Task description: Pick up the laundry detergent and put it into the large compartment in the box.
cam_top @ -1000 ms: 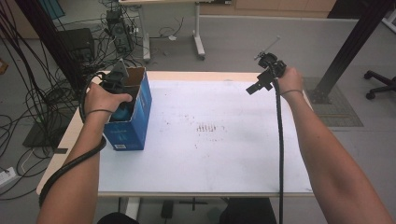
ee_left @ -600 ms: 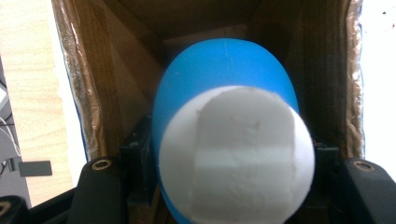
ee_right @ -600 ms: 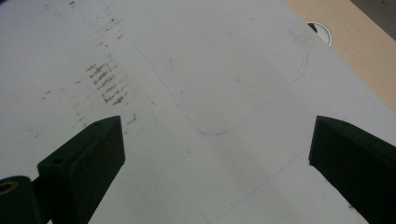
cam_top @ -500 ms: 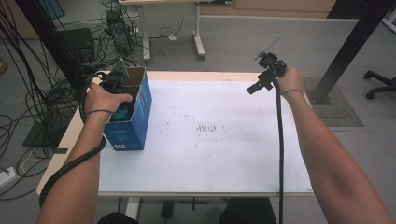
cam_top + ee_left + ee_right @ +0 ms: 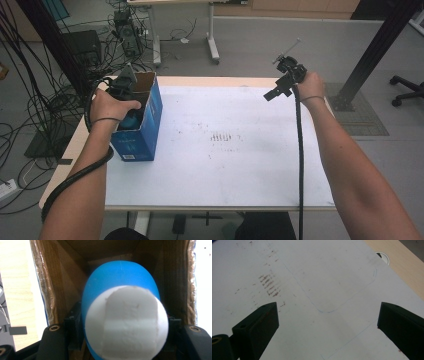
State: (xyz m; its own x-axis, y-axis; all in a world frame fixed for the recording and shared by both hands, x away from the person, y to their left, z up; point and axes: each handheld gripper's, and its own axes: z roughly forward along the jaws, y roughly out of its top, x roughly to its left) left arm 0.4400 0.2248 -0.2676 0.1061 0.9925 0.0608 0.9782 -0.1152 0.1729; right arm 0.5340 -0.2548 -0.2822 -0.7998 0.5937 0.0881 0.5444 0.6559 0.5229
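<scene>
White table sheet (image 5: 225, 165): smudged w/ brown marks (image 5: 222, 136) near centre, faint blue pen outline (image 5: 352, 298). Wood tabletop edge w/ cable grommet (image 5: 383, 258). Floor behind: tangled black cables (image 5: 45, 105), desk legs (image 5: 212, 35), black post (image 5: 375, 55), office chair base (image 5: 407, 87) at right.
</scene>
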